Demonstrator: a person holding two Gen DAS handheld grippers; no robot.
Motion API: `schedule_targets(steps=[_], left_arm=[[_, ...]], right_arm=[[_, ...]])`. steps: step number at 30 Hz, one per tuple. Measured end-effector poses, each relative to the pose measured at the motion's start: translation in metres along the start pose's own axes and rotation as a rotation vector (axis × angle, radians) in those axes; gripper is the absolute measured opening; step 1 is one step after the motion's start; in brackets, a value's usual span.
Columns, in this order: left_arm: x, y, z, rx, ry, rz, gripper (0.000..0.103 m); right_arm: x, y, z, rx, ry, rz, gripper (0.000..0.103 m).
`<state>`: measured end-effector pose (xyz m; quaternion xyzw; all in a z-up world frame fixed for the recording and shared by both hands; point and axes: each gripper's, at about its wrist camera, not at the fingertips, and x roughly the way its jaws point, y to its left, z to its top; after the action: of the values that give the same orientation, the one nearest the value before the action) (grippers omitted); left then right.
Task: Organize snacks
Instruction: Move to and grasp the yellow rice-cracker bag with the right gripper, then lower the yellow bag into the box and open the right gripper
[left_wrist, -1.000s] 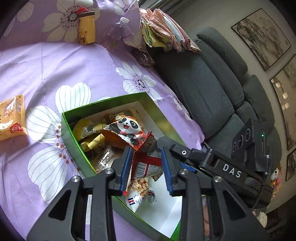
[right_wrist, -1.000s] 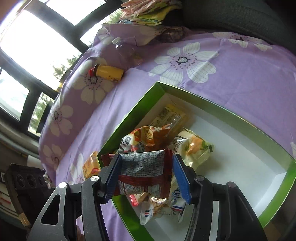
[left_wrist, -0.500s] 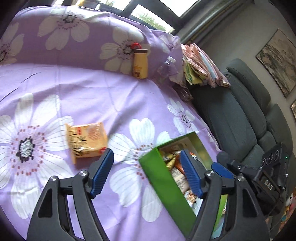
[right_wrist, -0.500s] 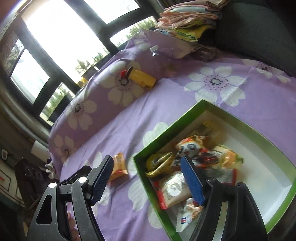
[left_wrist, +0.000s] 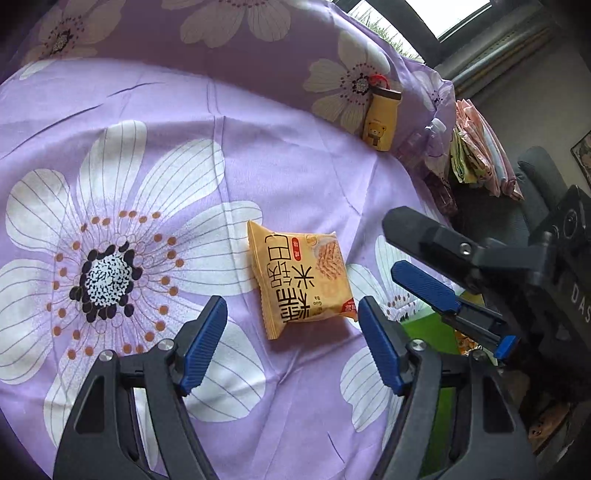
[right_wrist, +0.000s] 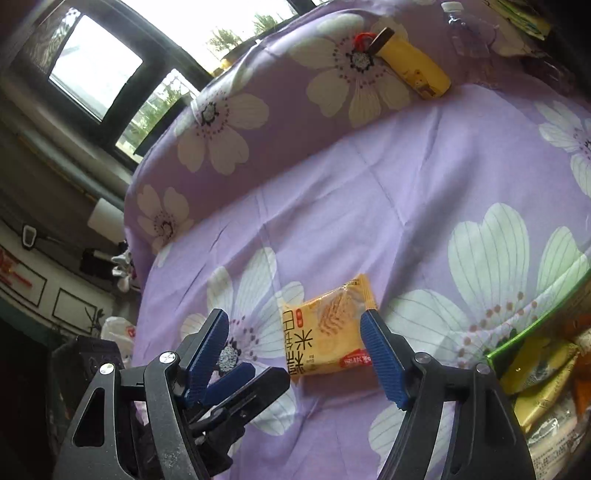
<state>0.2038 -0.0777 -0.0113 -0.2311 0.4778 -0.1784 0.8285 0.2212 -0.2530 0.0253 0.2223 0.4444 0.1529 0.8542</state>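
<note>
An orange snack packet (left_wrist: 301, 280) (right_wrist: 327, 328) lies flat on the purple flowered cloth (left_wrist: 184, 129). My left gripper (left_wrist: 291, 343) hangs open just short of it, and the packet's near end shows between the blue fingertips (left_wrist: 205, 343) without touching them. My right gripper (right_wrist: 293, 354) is open too, with one pad (right_wrist: 380, 354) close to the packet's right edge. Each gripper shows in the other's view: the right gripper (left_wrist: 389, 243) comes in from the right, the left gripper (right_wrist: 267, 371) from the lower left. The green box (right_wrist: 532, 332) of snacks sits at the right.
A yellow bear bottle (left_wrist: 380, 122) (right_wrist: 413, 70) and a clear plastic bottle (left_wrist: 424, 140) lie at the cloth's far edge. Folded cloths (left_wrist: 476, 155) rest on a dark sofa (left_wrist: 539, 177) to the right. Windows stand behind the table.
Both grippers opened and swung left, away from the green box and towards the orange packet. The right one let go of the red-and-white packet, which stayed in the box.
</note>
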Motion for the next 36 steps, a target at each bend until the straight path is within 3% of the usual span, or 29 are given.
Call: schedule_targets(steps=[5,9,15,21,30,36], left_arm=[[0.016,0.006,0.0,0.004,0.025,-0.018,0.071],[0.017,0.009,0.003,-0.017,0.011,-0.047,0.068],[0.026,0.009,0.004,-0.012,0.029,-0.085,0.04],[0.016,-0.001,0.0,0.017,0.014,-0.075,0.039],[-0.034,-0.059,-0.015,0.134,-0.062,-0.108,0.039],[-0.044,-0.109,-0.044,0.227,-0.05,-0.156,0.041]], right_arm=[[0.035,-0.012,0.0,0.011,0.075,-0.057,0.076],[0.049,-0.024,-0.005,0.036,0.12,-0.049,0.076],[0.053,-0.032,-0.008,0.028,0.126,-0.012,0.066],[0.049,-0.03,-0.011,0.026,0.141,0.026,0.053],[-0.026,-0.013,-0.017,0.01,0.012,0.055,0.053],[-0.089,-0.021,-0.036,0.031,-0.086,0.007,0.053]])
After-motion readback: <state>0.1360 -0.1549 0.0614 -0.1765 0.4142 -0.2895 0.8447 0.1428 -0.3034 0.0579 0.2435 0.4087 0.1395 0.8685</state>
